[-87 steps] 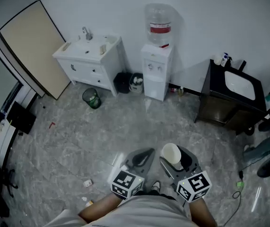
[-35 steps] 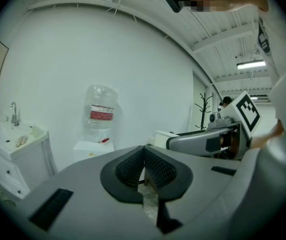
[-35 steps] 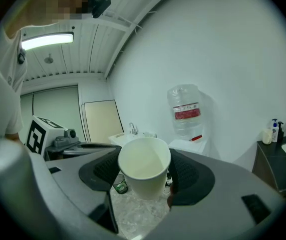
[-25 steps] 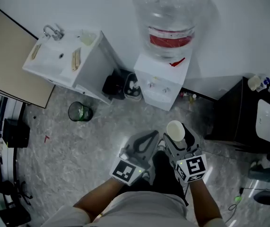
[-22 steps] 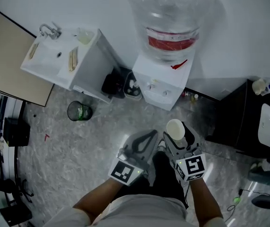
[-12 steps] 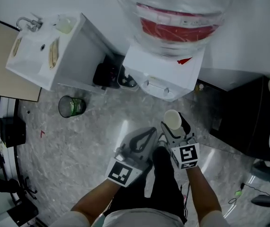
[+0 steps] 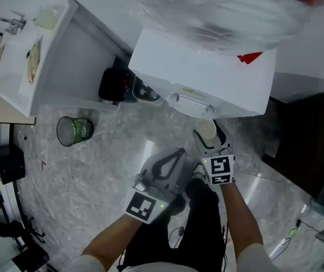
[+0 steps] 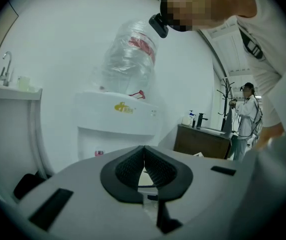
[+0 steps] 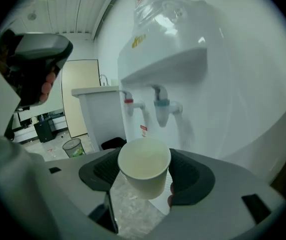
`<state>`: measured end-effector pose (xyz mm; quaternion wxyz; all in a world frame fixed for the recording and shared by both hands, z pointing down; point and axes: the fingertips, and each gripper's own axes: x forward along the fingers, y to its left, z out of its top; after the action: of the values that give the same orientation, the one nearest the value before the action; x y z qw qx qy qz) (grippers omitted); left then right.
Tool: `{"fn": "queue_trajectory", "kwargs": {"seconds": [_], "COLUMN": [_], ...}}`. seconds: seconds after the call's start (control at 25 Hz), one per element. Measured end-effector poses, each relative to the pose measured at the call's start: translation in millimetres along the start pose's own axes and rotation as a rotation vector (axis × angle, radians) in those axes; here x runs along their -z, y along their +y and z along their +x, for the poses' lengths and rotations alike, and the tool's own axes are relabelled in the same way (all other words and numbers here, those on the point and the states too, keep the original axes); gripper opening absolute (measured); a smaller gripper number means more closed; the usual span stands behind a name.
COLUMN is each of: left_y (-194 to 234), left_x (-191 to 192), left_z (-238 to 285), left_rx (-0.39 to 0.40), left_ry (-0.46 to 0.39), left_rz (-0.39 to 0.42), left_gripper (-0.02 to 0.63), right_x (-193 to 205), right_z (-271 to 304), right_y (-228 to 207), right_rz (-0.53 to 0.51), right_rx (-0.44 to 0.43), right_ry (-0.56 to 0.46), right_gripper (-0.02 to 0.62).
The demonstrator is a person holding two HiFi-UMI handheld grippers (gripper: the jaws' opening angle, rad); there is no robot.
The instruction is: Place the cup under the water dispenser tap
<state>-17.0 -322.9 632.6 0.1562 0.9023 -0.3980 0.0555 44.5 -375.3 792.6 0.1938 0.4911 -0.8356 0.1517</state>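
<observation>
white water dispenser (image 7: 207, 72) fills the head view, its bottle blurred and cut off at the top edge. the right gripper (image 7: 208, 137), arm reaching forward, clamps a white paper cup (image 9: 144, 166) upright, near and lower than the two taps (image 9: 162, 106). the left gripper (image 8: 144, 166) sits lower beside it, jaws together, empty.

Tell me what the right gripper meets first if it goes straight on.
Probably the water dispenser, at its recessed front just below the taps, with the held cup arriving first; depth is unclear.
</observation>
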Motion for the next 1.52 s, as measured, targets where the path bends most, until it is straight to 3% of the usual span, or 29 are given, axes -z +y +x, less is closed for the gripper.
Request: {"fn": "queue_trajectory", "kwargs": {"seconds": [0.36, 0.64, 0.8, 1.52], "left_y": [34.1, 39.3, 39.5, 29.9], "left_x": [43.6, 58.2, 62.3, 59.6], "left_z": [2.7, 5.6, 8.9, 7.6], "left_rx": [-0.028, -0.025, -0.020, -0.004], "left_ry": [0.021, 0.033, 0.034, 0.071], "left_rz": [-0.015, -0.021, -0.026, -0.050], "left_gripper": [0.006, 0.006, 0.006, 0.006], "right_x": [40.1, 52.6, 50.9, 80.4], "right_z": [62.0, 78.9, 81.2, 46.2], "right_y": [-31.8, -35.6, -37.2, -35.5], "right_rz": [-0.003, -0.002, 0.034, 0.106], "right_rx": [0.117, 0.150, 0.144, 0.156], "right_ry": [0.002, -0.010, -0.023, 0.124], "right_gripper": [0.308, 0.308, 0.310, 0.320]}}
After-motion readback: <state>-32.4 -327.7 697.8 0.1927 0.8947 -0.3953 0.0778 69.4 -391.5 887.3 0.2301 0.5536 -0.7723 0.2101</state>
